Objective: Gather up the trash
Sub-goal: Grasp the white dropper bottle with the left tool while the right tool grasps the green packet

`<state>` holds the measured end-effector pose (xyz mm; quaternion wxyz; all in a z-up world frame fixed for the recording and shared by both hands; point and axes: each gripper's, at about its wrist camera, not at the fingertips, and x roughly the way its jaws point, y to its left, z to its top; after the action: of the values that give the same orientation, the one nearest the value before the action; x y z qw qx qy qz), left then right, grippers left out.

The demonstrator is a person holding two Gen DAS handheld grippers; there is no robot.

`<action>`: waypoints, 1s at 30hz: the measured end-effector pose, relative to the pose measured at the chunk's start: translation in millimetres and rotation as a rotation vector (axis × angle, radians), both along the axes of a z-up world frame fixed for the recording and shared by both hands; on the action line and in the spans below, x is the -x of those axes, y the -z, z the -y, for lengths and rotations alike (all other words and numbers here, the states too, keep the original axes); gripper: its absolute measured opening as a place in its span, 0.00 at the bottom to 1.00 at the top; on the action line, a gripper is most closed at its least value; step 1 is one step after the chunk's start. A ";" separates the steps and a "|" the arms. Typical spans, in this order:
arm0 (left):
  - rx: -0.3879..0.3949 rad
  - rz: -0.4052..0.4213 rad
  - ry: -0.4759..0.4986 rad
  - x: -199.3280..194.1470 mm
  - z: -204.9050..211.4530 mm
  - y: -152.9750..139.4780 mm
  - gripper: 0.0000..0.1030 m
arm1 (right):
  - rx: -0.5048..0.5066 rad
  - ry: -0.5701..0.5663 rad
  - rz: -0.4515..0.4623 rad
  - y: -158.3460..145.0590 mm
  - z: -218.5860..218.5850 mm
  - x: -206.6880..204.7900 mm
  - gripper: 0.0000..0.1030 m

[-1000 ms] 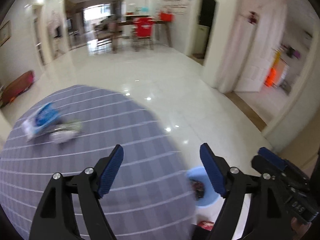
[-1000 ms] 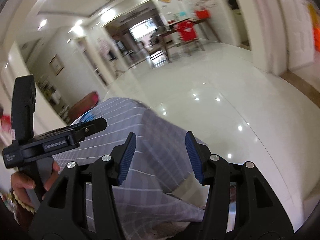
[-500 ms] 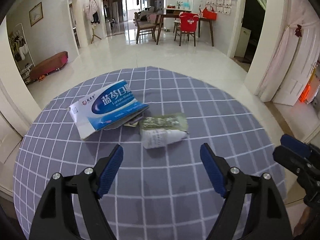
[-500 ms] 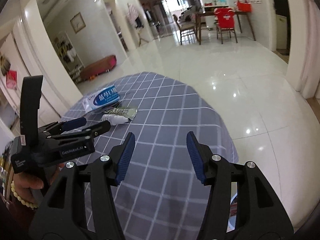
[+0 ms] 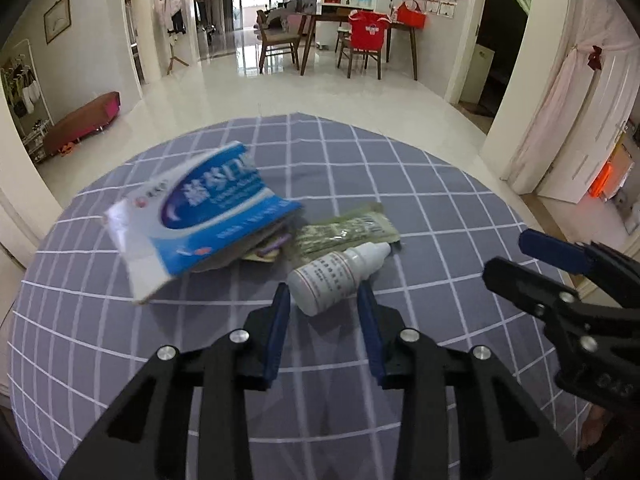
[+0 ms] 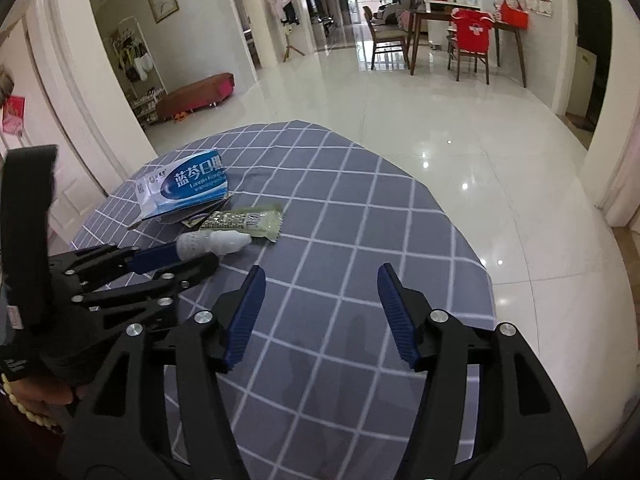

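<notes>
The left hand-held gripper (image 5: 324, 300) is closing in: half a second ago it was wide and back, now its narrowed fingers are sitting either side of the small white plastic dropper bottle (image 5: 336, 278), not clearly squeezing yet. The bottle is lying on the grey checked bench (image 5: 400, 184), just beside the blue-and-white cardboard box (image 5: 200, 212). The right hand-held gripper (image 6: 320, 312) is waiting wide, holding nothing, away from the bottle.

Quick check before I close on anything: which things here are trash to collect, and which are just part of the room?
Trash on the checked tablecloth:
- white dropper bottle, between the left gripper fingers
- blue and white medicine box, opened
- green foil packet

Just lying about:
- red chair at the dining table
- brown bench
- right gripper, idle, open
</notes>
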<state>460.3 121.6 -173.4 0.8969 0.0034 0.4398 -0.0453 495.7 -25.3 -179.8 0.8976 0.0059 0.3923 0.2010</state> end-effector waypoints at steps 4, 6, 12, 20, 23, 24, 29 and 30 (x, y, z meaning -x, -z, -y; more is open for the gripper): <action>-0.011 0.031 -0.049 17.9 -24.1 -12.1 0.33 | 0.035 -0.053 0.000 0.1 -25.6 -6.2 0.63; -0.014 0.067 -0.098 27.8 -43.4 -20.3 0.33 | 0.069 -0.087 0.009 0.9 -43.6 -9.4 0.66; -0.012 0.122 -0.226 36.2 -84.4 -34.1 0.33 | 0.162 -0.125 0.018 12.8 -90.4 -28.7 0.77; 0.016 0.101 -0.224 25.1 -87.0 -27.7 0.33 | 0.155 -0.121 -0.029 27.5 -109.2 -60.0 0.75; 0.009 0.093 -0.205 24.6 -81.6 -24.9 0.33 | 0.160 -0.120 -0.019 27.7 -109.6 -57.5 0.66; 0.010 0.091 -0.198 24.3 -80.0 -24.6 0.33 | 0.159 -0.122 -0.014 27.8 -108.9 -56.0 0.62; 0.016 0.091 -0.169 25.5 -68.6 -27.5 0.33 | 0.128 -0.111 -0.012 25.9 -89.8 -42.9 0.57; 0.019 0.092 -0.161 27.3 -65.3 -29.3 0.33 | 0.124 -0.106 -0.010 24.8 -85.6 -39.4 0.57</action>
<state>433.0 186.9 -144.1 0.9170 -0.0386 0.3964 0.0228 535.1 60.2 -204.5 0.8824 -0.0698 0.4081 0.2235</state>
